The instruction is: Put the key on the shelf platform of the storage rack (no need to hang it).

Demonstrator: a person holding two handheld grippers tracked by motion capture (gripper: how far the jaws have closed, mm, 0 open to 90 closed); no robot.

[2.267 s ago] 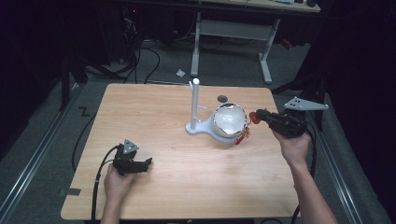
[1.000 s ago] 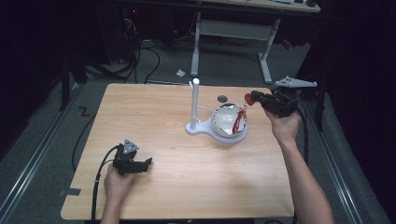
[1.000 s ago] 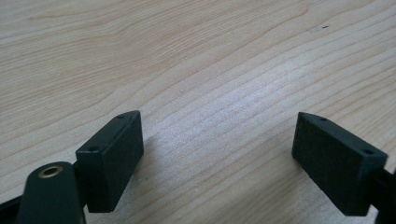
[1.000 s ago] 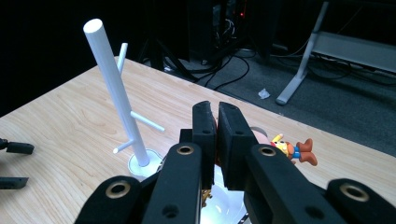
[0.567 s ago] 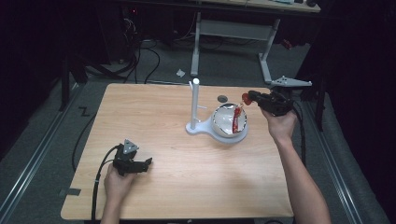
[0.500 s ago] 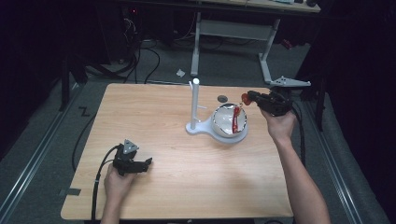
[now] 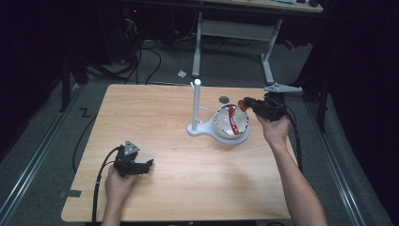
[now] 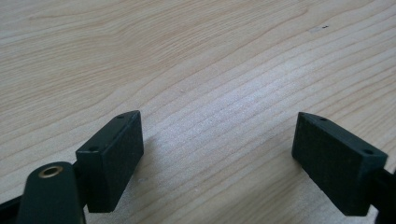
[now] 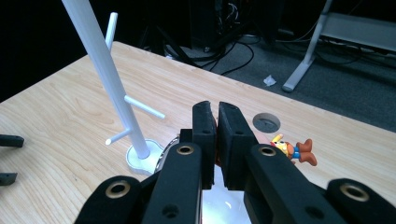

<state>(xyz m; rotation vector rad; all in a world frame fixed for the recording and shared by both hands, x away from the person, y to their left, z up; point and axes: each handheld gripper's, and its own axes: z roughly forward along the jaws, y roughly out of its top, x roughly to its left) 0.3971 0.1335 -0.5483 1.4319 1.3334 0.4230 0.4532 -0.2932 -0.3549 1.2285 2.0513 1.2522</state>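
Observation:
A white round bowl-like object (image 7: pixel 237 123) rests on the table beside a white peg stand (image 7: pixel 195 106), whose pole (image 9: pixel 105 74) carries short side pegs. A red strap (image 7: pixel 232 118) rises from the white object to my right gripper (image 7: pixel 244 103), which hovers just above its right rim. In the right gripper view its jaws (image 9: pixel 215 109) stand pressed together on the strap. A small orange and blue toy figure (image 9: pixel 294 150) shows just right of them; I cannot tell whether it hangs or lies on the table. My left gripper (image 7: pixel 147 165) rests on the table (image 8: pixel 233 70), jaws wide apart and empty (image 8: pixel 217 158).
A round cable hole (image 7: pixel 224 99) sits in the table behind the white object. The wooden table (image 7: pixel 155 117) has bare surface between the two hands. A desk frame (image 7: pixel 263 52) and cables lie on the floor beyond the far edge.
My right gripper has sunk a little toward the white object, still holding the red strap. The left gripper has stayed where it was.

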